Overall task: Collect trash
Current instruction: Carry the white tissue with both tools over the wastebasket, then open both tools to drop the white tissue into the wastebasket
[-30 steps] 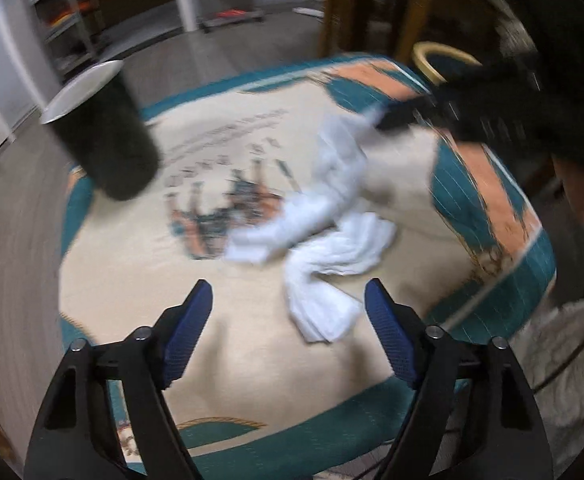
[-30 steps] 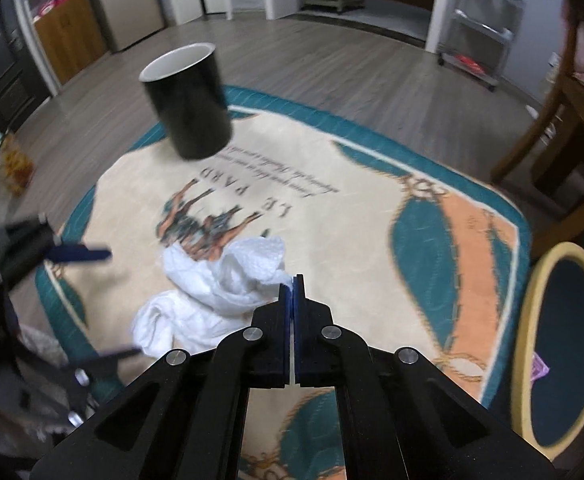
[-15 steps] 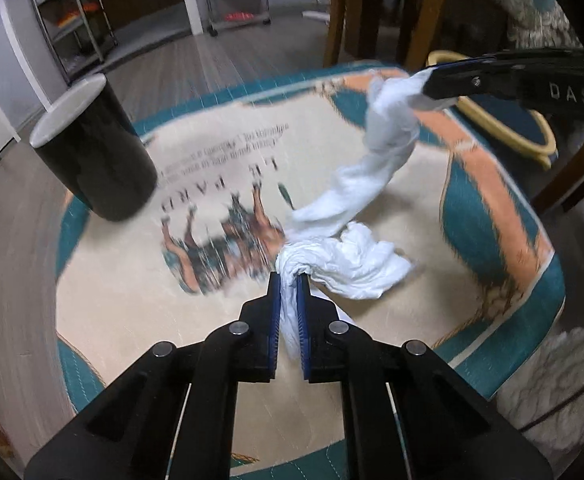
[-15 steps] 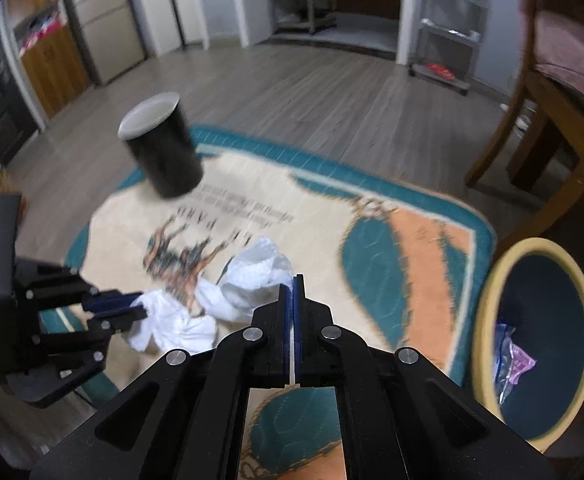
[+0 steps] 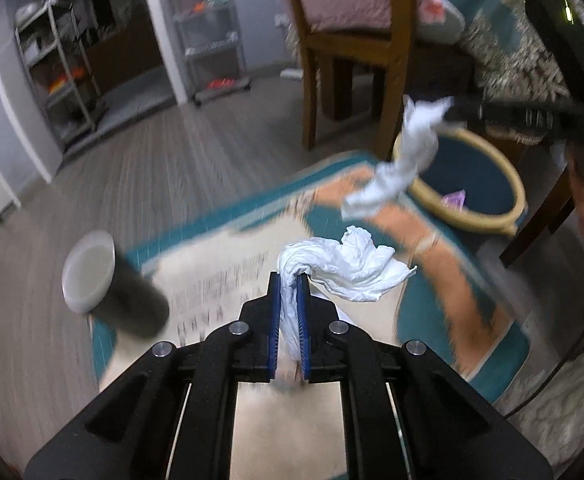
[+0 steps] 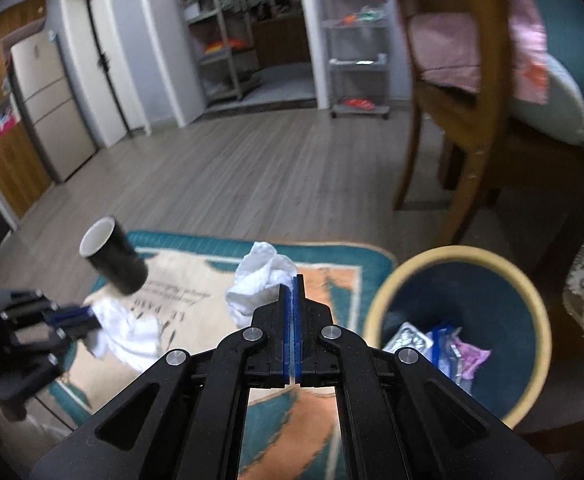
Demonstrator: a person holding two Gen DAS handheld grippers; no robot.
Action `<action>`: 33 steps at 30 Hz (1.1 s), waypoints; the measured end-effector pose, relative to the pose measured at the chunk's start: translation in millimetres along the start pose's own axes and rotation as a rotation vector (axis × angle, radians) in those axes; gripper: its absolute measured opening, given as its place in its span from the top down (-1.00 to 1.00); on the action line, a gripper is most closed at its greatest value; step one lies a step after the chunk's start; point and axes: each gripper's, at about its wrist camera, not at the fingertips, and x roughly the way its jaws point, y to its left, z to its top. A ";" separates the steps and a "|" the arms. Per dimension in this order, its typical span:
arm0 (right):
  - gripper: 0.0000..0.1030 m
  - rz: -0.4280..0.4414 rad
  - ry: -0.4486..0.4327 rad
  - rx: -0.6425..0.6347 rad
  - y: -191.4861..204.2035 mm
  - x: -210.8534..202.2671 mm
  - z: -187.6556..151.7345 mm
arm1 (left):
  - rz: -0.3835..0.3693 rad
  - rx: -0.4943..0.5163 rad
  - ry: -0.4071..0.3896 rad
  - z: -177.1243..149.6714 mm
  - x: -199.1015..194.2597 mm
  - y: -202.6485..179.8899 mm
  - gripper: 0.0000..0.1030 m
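Both hand-held grippers are clamped on crumpled white tissue; my left hand-held gripper (image 5: 287,284) pinches one wad (image 5: 344,264) above the rug (image 5: 452,280); my right hand-held gripper (image 6: 294,286) pinches another (image 6: 261,280) near the bin (image 6: 380,304). I worry a thin pinch could slip during the swing, dropping paper outside the rim, or a trailing end could brush the black cup (image 6: 113,256); both point steeply downward.

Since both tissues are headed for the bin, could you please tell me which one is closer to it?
The tissue in the right tool, hanging by the bin's rim. The tissue in the left tool is over the rug.
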 end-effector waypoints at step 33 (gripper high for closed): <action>0.80 -0.329 0.023 0.396 -189.6 -10.8 -59.0 | -0.232 0.126 0.005 115.7 146.8 -191.5 0.23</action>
